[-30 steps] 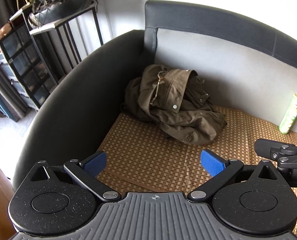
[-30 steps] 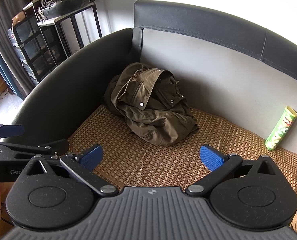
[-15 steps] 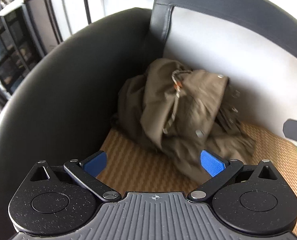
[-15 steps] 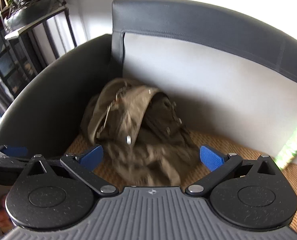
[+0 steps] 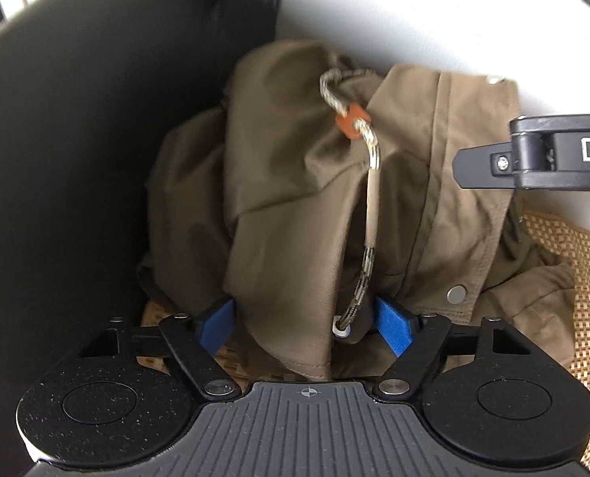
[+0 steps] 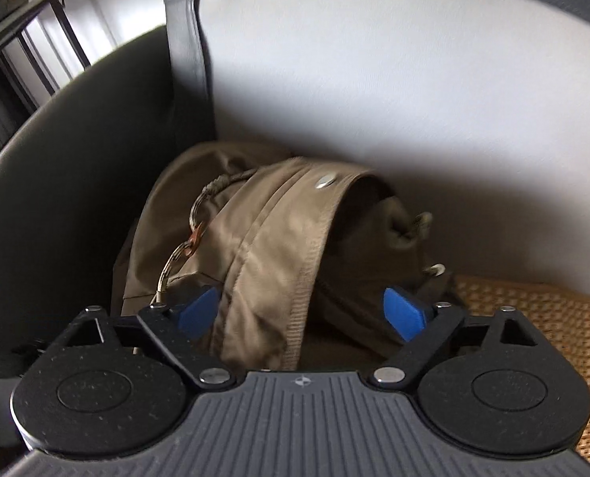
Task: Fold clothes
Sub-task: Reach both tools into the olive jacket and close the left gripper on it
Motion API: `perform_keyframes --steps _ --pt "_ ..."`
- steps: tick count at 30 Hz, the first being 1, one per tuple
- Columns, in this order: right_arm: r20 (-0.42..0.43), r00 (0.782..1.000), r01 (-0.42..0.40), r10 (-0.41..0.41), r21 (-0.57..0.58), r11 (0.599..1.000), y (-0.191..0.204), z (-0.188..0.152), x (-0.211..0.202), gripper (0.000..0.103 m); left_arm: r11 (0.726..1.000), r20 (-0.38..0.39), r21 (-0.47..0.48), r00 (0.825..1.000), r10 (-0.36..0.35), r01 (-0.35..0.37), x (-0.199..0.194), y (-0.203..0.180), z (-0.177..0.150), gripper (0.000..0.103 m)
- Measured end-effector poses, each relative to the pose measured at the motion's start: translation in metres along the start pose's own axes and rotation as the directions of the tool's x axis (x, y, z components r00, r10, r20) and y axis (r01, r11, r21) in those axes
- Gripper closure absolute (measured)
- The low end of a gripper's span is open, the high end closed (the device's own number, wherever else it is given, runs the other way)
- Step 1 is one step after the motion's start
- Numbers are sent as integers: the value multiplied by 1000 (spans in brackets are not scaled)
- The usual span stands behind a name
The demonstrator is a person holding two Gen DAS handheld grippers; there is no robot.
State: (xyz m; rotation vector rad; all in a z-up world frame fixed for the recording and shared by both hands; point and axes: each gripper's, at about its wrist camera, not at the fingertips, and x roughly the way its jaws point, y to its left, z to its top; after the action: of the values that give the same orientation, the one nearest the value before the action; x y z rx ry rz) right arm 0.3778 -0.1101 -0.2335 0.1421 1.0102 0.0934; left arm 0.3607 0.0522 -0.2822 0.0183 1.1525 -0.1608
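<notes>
1. Left wrist view: The olive-brown jacket (image 5: pixel 295 206) lay bunched in the corner of a sofa, against the dark armrest (image 5: pixel 76 159) and the pale grey backrest (image 5: pixel 414 12), on a woven tan mat (image 5: pixel 589 278) that covered the seat.
2. A speckled drawcord (image 5: pixel 370 206) with an orange toggle (image 5: pixel 352 121) ran down the front of the jacket to a metal eyelet near the lower edge. A metal snap (image 5: pixel 456 293) showed on the placket to the right.
3. The left gripper (image 5: pixel 306 326) pointed steeply down at the jacket. Its jaws had just been closing, and a fold of the fabric with the cord's lower end stood between the blue pads (image 5: pixel 215 328). The pads lay just beside the cloth, yet I could not tell whether they pressed on it, so the grip looked released, not clenched.
4. The black body of the right gripper (image 5: pixel 533 155) reached in from the right edge, above the jacket.
5. Right wrist view: The jacket (image 6: pixel 263 246) sat in the same corner, its seamed edge with a snap (image 6: pixel 326 181) running toward the camera.
6. The right gripper (image 6: pixel 302 312) straddled that edge. Its jaws had just been closing but stood wide, the right pad clear of the fabric: released.
7. A dark shelf frame (image 6: pixel 24 59) stood beyond the armrest.
</notes>
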Motion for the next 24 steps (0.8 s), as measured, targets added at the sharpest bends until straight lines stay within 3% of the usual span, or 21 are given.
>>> perform_keyframes --steps 5,7,9,10,12,18,24 --pt "-61 998 14 -18 -62 998 17 0 19 27 997 -52 -60 997 -53 49 13 8 9 50" --pt "-93 996 -20 13 -72 997 23 2 25 44 998 -61 -38 997 -55 52 12 6 11 67" --pt "-119 992 -49 41 -68 996 28 2 29 74 998 -41 -9 997 -61 60 5 4 7 82" --pt "-126 991 -60 52 -54 997 30 2 27 78 998 -26 -4 997 -68 68 -2 4 4 88" --pt "-115 991 -69 63 -50 996 32 -1 18 89 996 -11 -19 996 -91 91 -15 5 -2 92" --pt "-19 989 -144 144 -23 989 19 -11 -55 96 972 68 -62 972 -224 228 -92 1 -22 93" --pt "109 972 -212 208 20 977 -30 -32 -174 102 947 127 10 939 -319 320 -191 -50 -53 93"
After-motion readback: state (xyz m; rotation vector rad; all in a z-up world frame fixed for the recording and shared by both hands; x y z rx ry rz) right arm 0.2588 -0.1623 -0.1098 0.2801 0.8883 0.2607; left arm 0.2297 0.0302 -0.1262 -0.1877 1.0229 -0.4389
